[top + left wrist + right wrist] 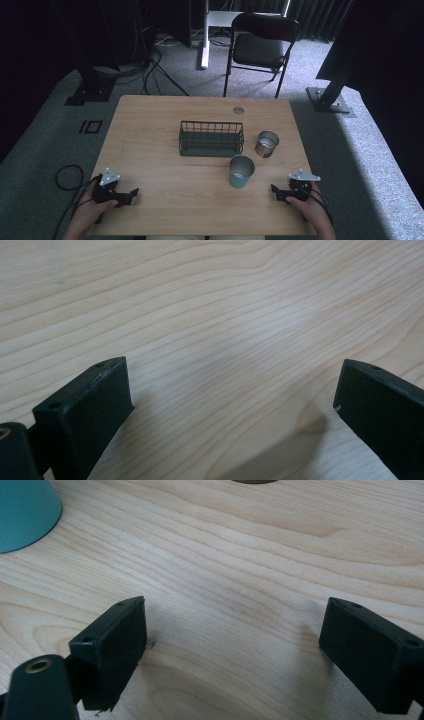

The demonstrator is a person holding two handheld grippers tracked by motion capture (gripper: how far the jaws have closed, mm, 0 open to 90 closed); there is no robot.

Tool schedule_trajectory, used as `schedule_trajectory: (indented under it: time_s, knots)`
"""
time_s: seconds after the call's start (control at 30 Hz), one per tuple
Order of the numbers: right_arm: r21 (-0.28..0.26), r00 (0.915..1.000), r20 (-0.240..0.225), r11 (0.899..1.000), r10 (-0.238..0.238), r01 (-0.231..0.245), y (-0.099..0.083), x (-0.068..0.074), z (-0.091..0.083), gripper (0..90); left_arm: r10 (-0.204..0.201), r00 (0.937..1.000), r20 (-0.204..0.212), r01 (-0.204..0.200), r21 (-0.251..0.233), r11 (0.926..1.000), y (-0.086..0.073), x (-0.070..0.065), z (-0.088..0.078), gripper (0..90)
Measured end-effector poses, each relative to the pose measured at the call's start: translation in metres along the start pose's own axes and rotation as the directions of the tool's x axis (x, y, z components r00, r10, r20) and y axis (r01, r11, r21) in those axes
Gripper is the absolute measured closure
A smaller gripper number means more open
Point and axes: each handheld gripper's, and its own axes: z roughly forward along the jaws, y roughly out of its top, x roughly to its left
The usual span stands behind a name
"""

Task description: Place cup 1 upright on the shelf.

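Observation:
A dark wire basket [211,139] stands in the middle of the wooden table [150,130]. A teal cup [241,171] stands upright in front of its right end, and a bare metal cup [267,144] stands to the basket's right. My left gripper [131,195] rests at the table's front left, open, with bare wood between its jaws [232,385]. My right gripper [276,192] rests at the front right, open and holding nothing [235,625]. The teal cup [25,510] shows at the upper left of the right gripper view.
A black folding chair [260,47] stands beyond the table's far edge. A round grommet hole [238,110] sits near the far edge. Black frame posts [332,75] and cables [150,70] are on the carpet around the table.

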Motion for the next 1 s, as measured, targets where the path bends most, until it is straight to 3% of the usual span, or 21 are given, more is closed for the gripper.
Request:
schedule_trajectory:
  time_s: [0.17,0.37,0.43,0.7,1.0]
  knots:
    - [0.000,1.0000,0.000,1.000,0.000,0.000,0.000,0.000,0.000,11.4,0.031,0.9995,0.008,-0.031,0.014,0.9994,0.003,-0.005,0.004,2.7]
    - [0.000,1.0000,0.000,1.000,0.000,0.000,0.000,0.000,0.000,11.4,0.064,0.9973,0.035,-0.064,-0.005,0.9979,0.012,-0.014,0.006,2.7]
    - [0.000,1.0000,0.000,1.000,0.000,0.000,0.000,0.000,0.000,11.4,0.089,0.9952,0.039,-0.089,-0.007,0.9960,0.017,-0.020,0.008,2.7]
    - [0.000,1.0000,0.000,1.000,0.000,0.000,0.000,0.000,0.000,11.4,0.126,0.9882,0.088,-0.125,-0.011,0.9921,0.028,-0.035,0.018,2.7]
    - [0.000,1.0000,0.000,1.000,0.000,0.000,0.000,0.000,0.000,11.4,0.161,0.9804,0.114,-0.160,-0.019,0.9869,0.038,-0.049,0.027,2.7]
